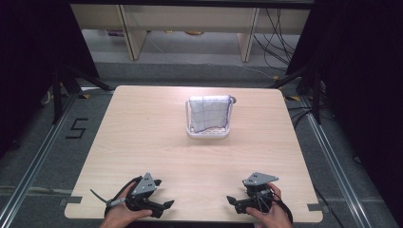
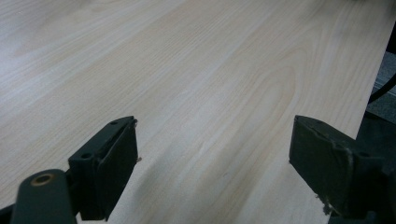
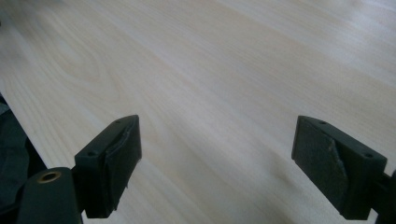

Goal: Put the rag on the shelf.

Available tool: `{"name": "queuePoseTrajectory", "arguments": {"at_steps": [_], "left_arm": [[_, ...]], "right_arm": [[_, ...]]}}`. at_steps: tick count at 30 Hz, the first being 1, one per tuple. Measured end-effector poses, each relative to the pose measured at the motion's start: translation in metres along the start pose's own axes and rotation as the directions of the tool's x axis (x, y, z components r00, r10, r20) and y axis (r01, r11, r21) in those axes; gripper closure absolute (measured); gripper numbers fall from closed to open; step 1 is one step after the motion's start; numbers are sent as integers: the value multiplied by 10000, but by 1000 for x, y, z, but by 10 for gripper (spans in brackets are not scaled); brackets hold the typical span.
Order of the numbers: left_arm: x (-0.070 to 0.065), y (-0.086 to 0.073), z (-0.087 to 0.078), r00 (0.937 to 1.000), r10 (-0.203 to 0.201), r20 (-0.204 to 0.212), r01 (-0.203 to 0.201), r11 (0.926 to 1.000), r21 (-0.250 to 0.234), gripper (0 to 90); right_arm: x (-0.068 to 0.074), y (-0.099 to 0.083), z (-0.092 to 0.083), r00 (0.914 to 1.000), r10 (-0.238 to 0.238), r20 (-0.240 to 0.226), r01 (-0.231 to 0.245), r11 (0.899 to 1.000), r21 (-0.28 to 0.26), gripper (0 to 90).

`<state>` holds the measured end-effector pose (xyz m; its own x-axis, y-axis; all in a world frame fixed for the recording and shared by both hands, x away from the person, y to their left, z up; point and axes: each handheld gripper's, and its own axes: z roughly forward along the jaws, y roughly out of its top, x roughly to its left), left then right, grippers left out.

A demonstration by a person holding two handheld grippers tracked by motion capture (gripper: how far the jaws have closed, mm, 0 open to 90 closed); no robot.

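A small white rack [image 1: 207, 132] stands on the far half of the wooden bench [image 1: 142, 142], and a white cloth with thin blue check lines [image 1: 208, 112] hangs draped over it, covering most of its front. That cloth looks to be what the work is about.

Both tools are well short of the rack, down at the near edge of the bench. The left hand-held gripper [image 1: 160, 194] sits to the near left of the rack, angled inward; in the left gripper view its jaws stand wide apart with nothing but bare wood between them. The right hand-held gripper [image 1: 233, 201] sits to the near right of the rack, also turned inward, and the right gripper view shows its jaws just as wide and empty.

My read is that the step in hand is the reach toward the rack. To do it well, I would bring both tools forward together, one to each side of the rack, keeping the jaws wide until a hanging edge or top corner of the cloth lies fully between the pads. Pinching fabric alone matters: catching the rack's frame would drag or tip it. Lifting straight up off the rack should free the cloth cleanly.
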<state>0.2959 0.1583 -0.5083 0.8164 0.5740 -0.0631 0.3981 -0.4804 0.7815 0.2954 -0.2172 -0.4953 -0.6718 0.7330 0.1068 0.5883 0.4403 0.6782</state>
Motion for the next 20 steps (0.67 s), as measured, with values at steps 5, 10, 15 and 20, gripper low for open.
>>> {"name": "queuePoseTrajectory", "arguments": {"at_steps": [5,10,15,20], "left_arm": [[-2,-1,0,10000,37,-9,-37,10000,33,151],[-2,-1,0,9999,-123,-62,122,9999,-87,151],[0,-1,0,9999,-111,-74,111,9999,-71,151],[-1,-1,1,9999,-98,-24,97,9999,-87,151]], "right_arm": [[3,-6,-1,10000,-53,84,53,10000,-28,167],[2,-7,-2,9989,-438,149,434,9987,259,167],[1,-8,-1,9991,-424,91,422,9989,221,167],[1,-8,-1,9994,-334,116,331,9991,251,167]]}}
